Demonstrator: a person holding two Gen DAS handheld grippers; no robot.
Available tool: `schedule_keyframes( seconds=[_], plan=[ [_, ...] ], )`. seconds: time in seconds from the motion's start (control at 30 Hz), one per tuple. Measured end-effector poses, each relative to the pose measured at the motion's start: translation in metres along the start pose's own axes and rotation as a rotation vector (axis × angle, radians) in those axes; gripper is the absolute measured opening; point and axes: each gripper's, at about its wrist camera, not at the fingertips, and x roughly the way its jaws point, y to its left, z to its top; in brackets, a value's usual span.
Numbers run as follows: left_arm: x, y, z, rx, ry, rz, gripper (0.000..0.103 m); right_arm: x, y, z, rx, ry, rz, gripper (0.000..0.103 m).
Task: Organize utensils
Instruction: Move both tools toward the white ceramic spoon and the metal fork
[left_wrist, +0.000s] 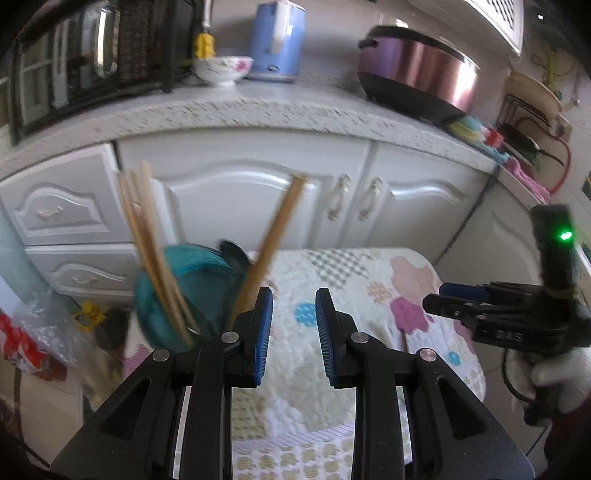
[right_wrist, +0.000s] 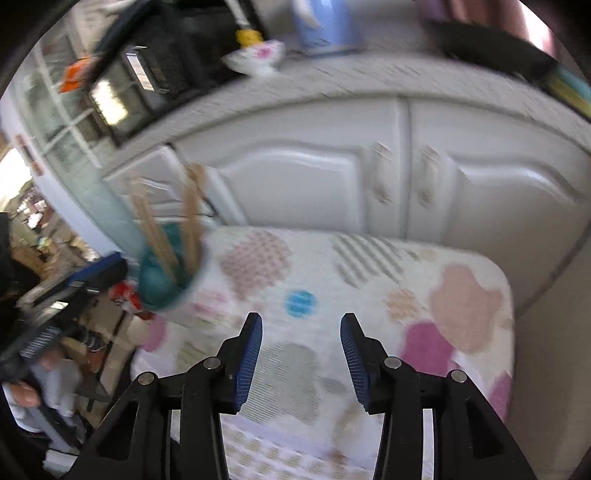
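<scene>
Holder: a teal cup (left_wrist: 177, 295) stands at the left edge of the quilted pad (left_wrist: 354, 295), its far rim raised; in the right wrist view it (right_wrist: 162, 280) is blurred.
Utensils: wooden chopsticks (left_wrist: 147, 240) stand in the cup, fanned up and to the left; one more stick (left_wrist: 273, 236) leans to the right, its lower end behind the left claw's finger. A dark utensil tip (left_wrist: 232, 251) shows at the cup's rim; what kind, I cannot tell.
Left claw (left_wrist: 294, 332): jaws apart, nothing between the blue pads; just right of the cup, over the pad.
Right claw (right_wrist: 301, 358): jaws apart, empty, over the patterned pad and well right of the cup; a white-gloved hand (left_wrist: 565, 376) holds it.
Background: white cabinet doors (left_wrist: 266, 192) beyond; blue kettle (left_wrist: 277, 40) and floral bowl (left_wrist: 221, 70) on the desk (left_wrist: 258, 110).
</scene>
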Motion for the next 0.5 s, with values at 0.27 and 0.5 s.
schedule_keyframes(
  seconds=[0.27,0.5],
  plan=[
    [0.045,-0.036,-0.019,0.058,0.127,-0.111,0.023,0.042,-0.072,-0.038,0.103,0.147,-0.115,0.042],
    [0.081,-0.056,-0.031,0.080,0.218,-0.148,0.023,0.087,-0.089,-0.052,0.129,0.243,-0.110,0.024]
  ],
)
